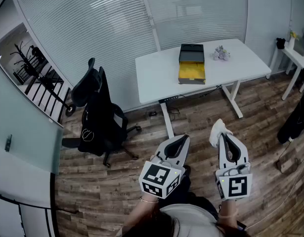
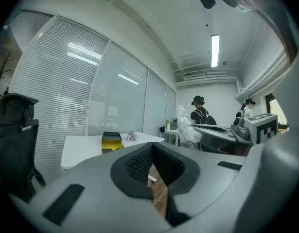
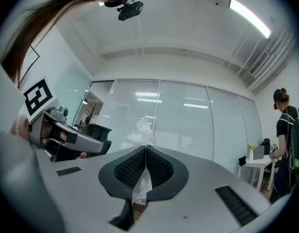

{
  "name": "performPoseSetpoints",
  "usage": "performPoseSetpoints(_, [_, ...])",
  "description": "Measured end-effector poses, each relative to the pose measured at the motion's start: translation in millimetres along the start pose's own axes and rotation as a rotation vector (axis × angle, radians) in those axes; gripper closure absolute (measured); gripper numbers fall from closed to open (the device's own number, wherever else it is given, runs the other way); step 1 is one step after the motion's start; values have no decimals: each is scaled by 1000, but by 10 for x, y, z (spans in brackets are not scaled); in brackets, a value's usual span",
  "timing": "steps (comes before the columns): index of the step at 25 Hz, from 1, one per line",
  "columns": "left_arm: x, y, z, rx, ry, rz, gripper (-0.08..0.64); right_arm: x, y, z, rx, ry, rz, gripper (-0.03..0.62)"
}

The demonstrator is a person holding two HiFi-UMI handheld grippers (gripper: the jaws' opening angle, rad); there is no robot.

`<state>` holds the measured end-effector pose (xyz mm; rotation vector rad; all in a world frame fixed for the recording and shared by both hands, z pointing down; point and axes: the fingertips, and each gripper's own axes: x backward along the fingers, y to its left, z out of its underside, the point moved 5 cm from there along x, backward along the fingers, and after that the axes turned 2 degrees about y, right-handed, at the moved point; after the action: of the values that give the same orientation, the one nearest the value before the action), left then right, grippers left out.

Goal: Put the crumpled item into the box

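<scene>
White crumpled plastic wad (image 1: pixel 217 127) pokes up from the right gripper (image 1: pixel 222 138), whose jaws are pinched tight on it. The open black box with yellow lining (image 1: pixel 192 68) lies well ahead, slightly left of that gripper. The left gripper (image 1: pixel 184 139), closed on nothing, is just as far from the box.

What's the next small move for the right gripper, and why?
Probably carry the right gripper forward toward the table with its jaws shut. They clamp the crumpled white item, which sticks out past the jaw tips. The open box with the yellow inside sits far ahead on the tabletop, well away from both grippers, so releasing here looks premature.
</scene>
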<state>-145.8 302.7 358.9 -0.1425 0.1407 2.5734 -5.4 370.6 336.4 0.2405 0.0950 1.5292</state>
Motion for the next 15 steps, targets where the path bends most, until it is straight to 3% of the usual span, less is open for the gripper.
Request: performPoseSetpoints(15, [-494, 361, -8, 24, 27, 29, 543, -519, -242, 106, -30, 3, 36, 561])
